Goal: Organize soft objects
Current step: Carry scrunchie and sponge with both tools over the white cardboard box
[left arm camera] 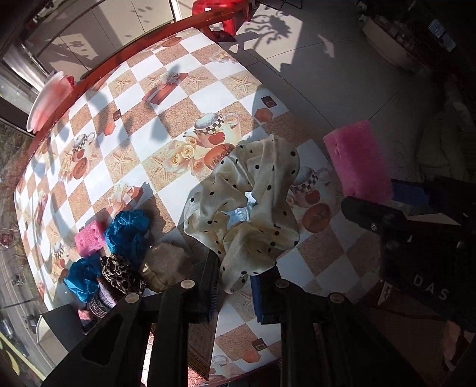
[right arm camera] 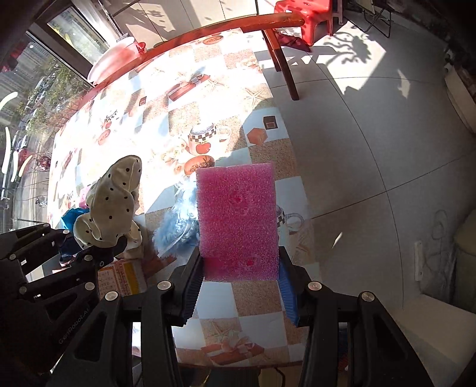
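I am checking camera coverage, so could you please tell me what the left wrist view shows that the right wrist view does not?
Only the left wrist view shows the small pink sponge, the leopard-print scrunchie and the beige pouch piled at the table's near left.

Only the right wrist view shows the fluffy light-blue item beside the held sponge.

Both show the polka-dot scrunchie in the left gripper, the big pink sponge in the right gripper, the patterned tablecloth and the red stool.
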`<action>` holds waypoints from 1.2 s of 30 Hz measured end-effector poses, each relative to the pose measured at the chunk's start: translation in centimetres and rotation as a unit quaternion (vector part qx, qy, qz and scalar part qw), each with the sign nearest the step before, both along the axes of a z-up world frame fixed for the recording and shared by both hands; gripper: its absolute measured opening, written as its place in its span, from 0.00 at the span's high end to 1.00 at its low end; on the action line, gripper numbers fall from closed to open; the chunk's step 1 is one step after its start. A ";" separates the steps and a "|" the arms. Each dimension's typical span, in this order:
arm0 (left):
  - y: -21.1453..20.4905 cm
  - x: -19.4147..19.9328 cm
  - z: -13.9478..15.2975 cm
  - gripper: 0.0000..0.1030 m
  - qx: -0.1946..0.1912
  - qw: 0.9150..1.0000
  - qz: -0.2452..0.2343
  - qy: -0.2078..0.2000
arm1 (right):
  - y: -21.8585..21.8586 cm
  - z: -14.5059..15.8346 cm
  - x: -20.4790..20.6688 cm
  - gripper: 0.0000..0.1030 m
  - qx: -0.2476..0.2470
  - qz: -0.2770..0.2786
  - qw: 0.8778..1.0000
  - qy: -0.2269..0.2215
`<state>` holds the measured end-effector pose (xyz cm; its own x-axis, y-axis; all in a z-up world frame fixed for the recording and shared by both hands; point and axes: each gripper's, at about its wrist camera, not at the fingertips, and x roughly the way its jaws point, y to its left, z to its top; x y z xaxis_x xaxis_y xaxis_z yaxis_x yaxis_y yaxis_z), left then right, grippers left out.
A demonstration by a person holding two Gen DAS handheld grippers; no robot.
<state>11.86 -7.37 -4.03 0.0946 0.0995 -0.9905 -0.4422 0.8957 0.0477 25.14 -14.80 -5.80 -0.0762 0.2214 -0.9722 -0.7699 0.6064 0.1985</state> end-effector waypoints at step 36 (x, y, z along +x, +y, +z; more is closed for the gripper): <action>-5.8 -22.2 -0.9 0.80 -0.008 1.000 -0.004 0.017 | -5.7 -1.2 -18.4 0.53 -0.029 0.130 0.990 0.056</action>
